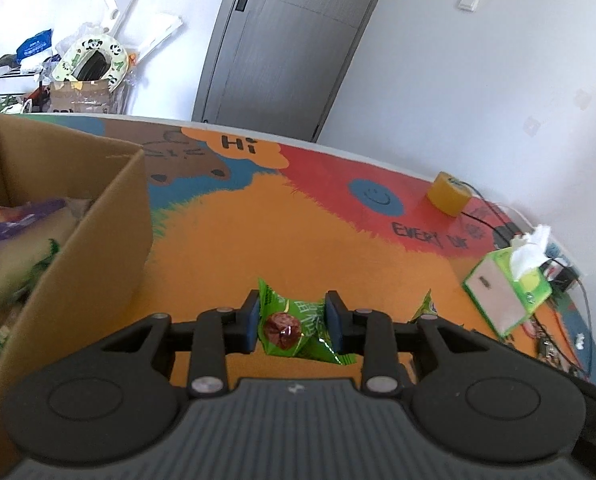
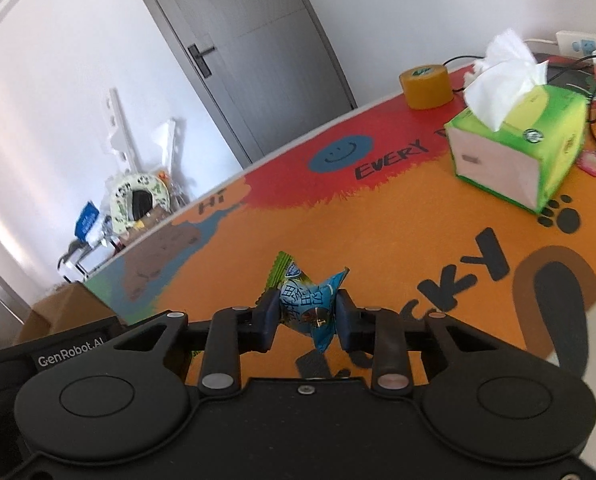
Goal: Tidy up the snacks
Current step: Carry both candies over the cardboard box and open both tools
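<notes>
My left gripper (image 1: 293,322) is shut on a green snack packet (image 1: 298,330) with a red fruit picture, held just above the colourful table mat. An open cardboard box (image 1: 109,216) stands to its left and holds several snack bags (image 1: 13,236). Another green wrapper (image 1: 425,306) peeks out right of the left gripper. My right gripper (image 2: 308,316) is shut on a blue snack packet (image 2: 310,312) above the orange part of the mat. A corner of the cardboard box (image 2: 63,312) shows at the left of the right wrist view.
A green tissue box (image 1: 506,292) (image 2: 518,148) and a yellow tape roll (image 1: 450,194) (image 2: 426,84) stand on the table's far right, with cables and a power strip (image 2: 586,46) behind them. A grey door (image 1: 289,40) and a cluttered rack (image 1: 13,80) lie beyond the table.
</notes>
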`<state>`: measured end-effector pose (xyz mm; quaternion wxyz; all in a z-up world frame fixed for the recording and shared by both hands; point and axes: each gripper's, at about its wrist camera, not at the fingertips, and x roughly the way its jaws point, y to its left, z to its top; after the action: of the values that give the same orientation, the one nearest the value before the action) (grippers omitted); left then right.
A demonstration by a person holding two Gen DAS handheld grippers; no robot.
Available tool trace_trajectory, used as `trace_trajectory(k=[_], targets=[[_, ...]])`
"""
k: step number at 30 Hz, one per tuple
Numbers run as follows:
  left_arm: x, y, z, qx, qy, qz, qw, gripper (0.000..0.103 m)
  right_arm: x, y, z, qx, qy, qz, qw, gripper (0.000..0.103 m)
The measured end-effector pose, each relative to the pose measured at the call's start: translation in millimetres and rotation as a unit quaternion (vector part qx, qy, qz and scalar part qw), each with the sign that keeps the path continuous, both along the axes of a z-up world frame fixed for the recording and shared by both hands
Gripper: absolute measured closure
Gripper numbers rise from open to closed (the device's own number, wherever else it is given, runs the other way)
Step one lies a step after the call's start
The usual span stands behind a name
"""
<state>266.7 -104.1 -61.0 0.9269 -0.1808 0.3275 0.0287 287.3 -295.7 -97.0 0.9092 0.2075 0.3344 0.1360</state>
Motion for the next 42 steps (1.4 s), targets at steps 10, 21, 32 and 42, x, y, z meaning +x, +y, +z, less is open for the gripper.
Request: trace_trajectory(k=[10, 21, 32, 42], targets=[[-43.8, 8.4, 24.5, 0.000, -0.042, -0.003, 0.9991, 0.071, -37.2, -0.9, 19.1, 0.010, -0.037, 0.003, 0.999, 0.073], [-91.3, 33.6, 54.1, 0.002, -0.081, 0.002, 0.9967, 0.071, -74.4, 13.2, 39.3, 0.021, -0.081, 0.027, 0.996, 0.075], [-132.3, 80.2, 77.1, 0.017, -0.114, 0.042, 0.9925, 0.071, -93.9, 41.0, 57.7, 0.035, -0.104, 0.065, 0.992, 0.075], [-149.9, 119.2, 76.1, 0.013, -0.115, 0.081, 0.9900, 0.071, -100.7, 65.8, 65.2, 0.044, -0.112, 0.095, 0.988, 0.075]])
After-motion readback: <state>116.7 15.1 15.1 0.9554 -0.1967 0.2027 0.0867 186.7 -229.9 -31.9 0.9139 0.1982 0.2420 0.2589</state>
